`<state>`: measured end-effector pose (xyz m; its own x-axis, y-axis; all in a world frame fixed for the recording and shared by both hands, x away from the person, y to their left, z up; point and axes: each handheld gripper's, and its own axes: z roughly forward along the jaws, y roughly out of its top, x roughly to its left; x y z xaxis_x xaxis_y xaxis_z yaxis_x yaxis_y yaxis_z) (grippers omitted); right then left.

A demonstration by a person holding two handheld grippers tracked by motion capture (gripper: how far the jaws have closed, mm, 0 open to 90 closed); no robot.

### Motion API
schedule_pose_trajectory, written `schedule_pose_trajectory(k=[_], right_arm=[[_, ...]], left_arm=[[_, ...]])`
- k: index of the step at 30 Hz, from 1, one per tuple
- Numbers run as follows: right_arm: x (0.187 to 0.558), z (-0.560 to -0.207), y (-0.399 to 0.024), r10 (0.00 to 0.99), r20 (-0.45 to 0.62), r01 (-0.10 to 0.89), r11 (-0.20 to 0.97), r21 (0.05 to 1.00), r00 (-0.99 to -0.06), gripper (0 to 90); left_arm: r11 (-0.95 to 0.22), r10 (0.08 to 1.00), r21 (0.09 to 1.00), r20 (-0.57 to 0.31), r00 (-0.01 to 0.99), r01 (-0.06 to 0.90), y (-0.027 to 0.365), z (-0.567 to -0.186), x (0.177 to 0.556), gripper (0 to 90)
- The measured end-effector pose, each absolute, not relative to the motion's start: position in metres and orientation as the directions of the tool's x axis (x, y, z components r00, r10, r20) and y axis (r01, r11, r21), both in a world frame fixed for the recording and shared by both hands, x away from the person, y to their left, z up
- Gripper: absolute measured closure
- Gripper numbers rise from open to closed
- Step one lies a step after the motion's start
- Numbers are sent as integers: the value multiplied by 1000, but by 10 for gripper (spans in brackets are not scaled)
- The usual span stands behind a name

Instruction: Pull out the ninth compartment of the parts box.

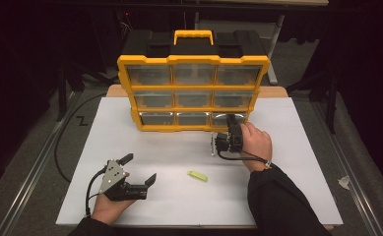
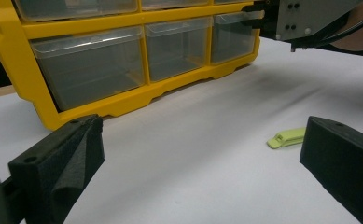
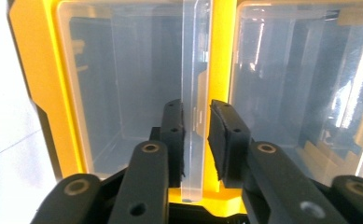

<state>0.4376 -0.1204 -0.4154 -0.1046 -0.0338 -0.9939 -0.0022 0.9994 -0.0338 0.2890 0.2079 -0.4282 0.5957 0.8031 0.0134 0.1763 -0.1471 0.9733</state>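
White paper covers the table [image 1: 144, 147], where a yellow organizer [image 1: 193, 93] stands upright with 9 clear drawers. At its bottom-right drawer [image 1: 227, 119], the right gripper [image 3: 197, 133] has narrowed around the clear pull tab [image 3: 195, 93]; I judge the pads barely touching, not yet clamped. That tab lies straight ahead, between the jaws, so a pull should come straight back. Wide open, the left gripper [image 1: 141, 169] rests well apart, near a green clip [image 1: 197, 175].

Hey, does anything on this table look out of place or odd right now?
One thing: a small yellow-green clip lies loose on the white table, outside the drawer organizer. The organizer stands upright, and no drawer looks spilled or damaged.
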Motion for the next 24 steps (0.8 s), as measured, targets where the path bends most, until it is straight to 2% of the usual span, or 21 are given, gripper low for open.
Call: schedule_pose_trajectory(k=[7, 11, 16, 21, 24], right_arm=[[438, -415, -121, -36, -993, -9, 999, -35, -110, 793], [438, -412, -121, -39, -992, -14, 999, -38, -119, 740], [437, -408, -123, -24, -988, -19, 1000, -21, -152, 596], [440, -406, -124, -7, -984, -18, 1000, -4, -178, 382], [441, -405, -122, 6, -976, 7, 1000, 5, -219, 325]], left_arm=[[-147, 803, 973, 13, 597, 177, 208, -428, 289, 2], [-146, 803, 973, 12, 596, 177, 208, -428, 289, 2], [-147, 802, 973, 12, 597, 177, 208, -428, 289, 2], [-146, 802, 973, 12, 597, 177, 207, -428, 289, 2], [-146, 801, 973, 11, 598, 177, 207, -428, 289, 2]])
